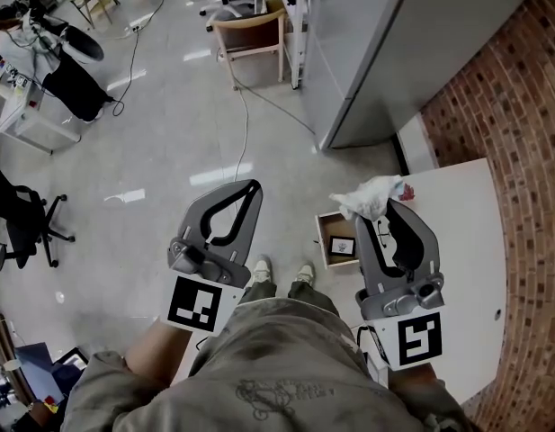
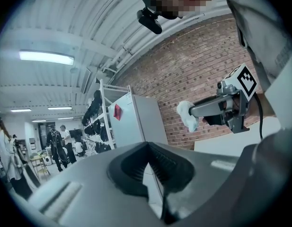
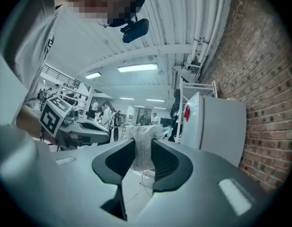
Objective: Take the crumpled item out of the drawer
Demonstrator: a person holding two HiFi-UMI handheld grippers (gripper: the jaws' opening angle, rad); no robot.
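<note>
The crumpled white item (image 1: pixel 371 196) is pinched between the tips of my right gripper (image 1: pixel 385 207), held up in the air above the open wooden drawer (image 1: pixel 337 239) at the edge of the white table (image 1: pixel 466 241). In the right gripper view the crumpled item (image 3: pixel 142 150) fills the gap between the jaws of the right gripper (image 3: pixel 143 143). My left gripper (image 1: pixel 253 187) hangs beside it over the floor, its tips touching and nothing in them. The left gripper view shows the left gripper (image 2: pixel 148 145) shut, with the right gripper (image 2: pixel 221 109) and the crumpled item (image 2: pixel 188 116) off to the right.
A brick wall (image 1: pixel 520 106) runs along the right behind the table. A tall grey cabinet (image 1: pixel 367 52) stands ahead, with a wooden chair (image 1: pixel 250 34) to its left. A cable (image 1: pixel 244 124) crosses the floor. An office chair (image 1: pixel 25 223) stands at far left.
</note>
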